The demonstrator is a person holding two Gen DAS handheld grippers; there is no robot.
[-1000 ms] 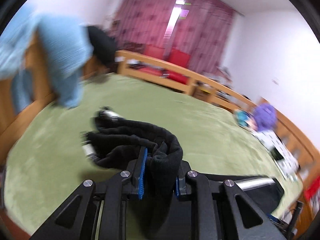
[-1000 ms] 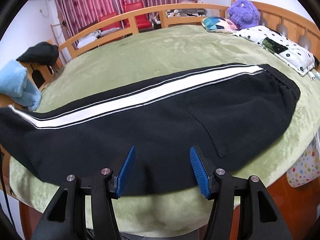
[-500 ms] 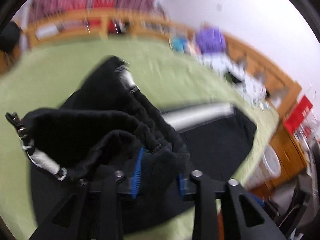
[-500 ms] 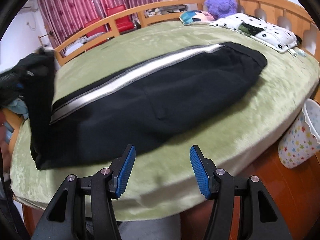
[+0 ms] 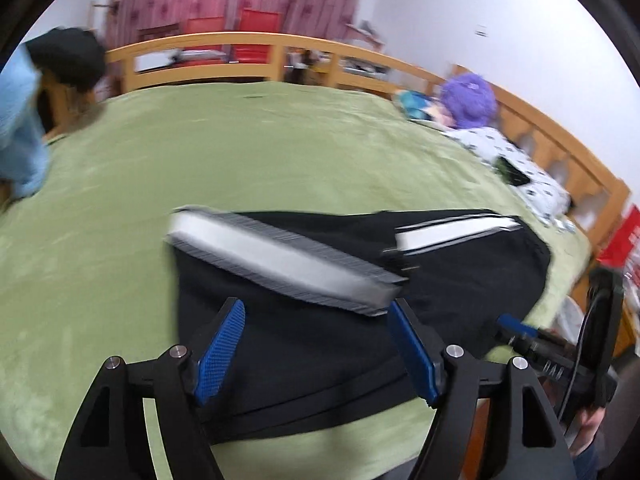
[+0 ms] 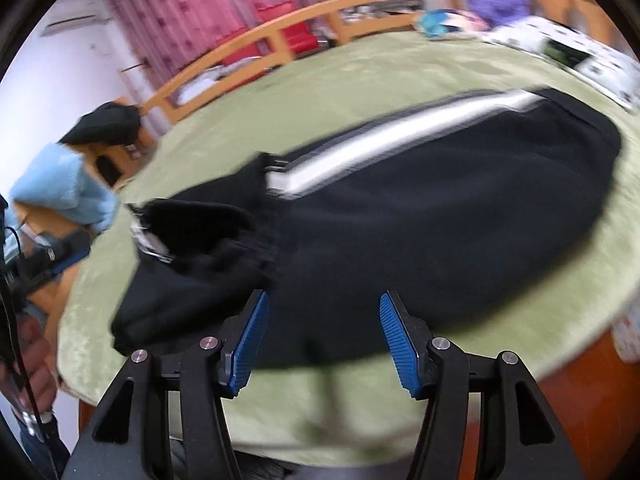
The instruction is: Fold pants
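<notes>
Black pants with a white side stripe (image 5: pixel 328 320) lie on the green bed cover, the leg end folded back over the upper part. In the right wrist view the pants (image 6: pixel 420 216) show the folded cuff bunched at the left. My left gripper (image 5: pixel 316 344) is open and empty just above the near edge of the fold. My right gripper (image 6: pixel 322 336) is open and empty above the pants' near edge. The right gripper also shows at the right of the left wrist view (image 5: pixel 520 332).
The green bed cover (image 5: pixel 200 152) sits inside a wooden rail (image 5: pixel 248 40). A purple plush toy (image 5: pixel 468 96) and a spotted pillow (image 5: pixel 520 172) lie at the far right. Light blue cloth (image 6: pixel 64 188) and a black garment (image 6: pixel 104 124) hang on the left rail.
My left gripper carried the pants leg over the upper part, then opened and let it go. The pants now lie folded. My right gripper stayed open and drew closer to the pants.
</notes>
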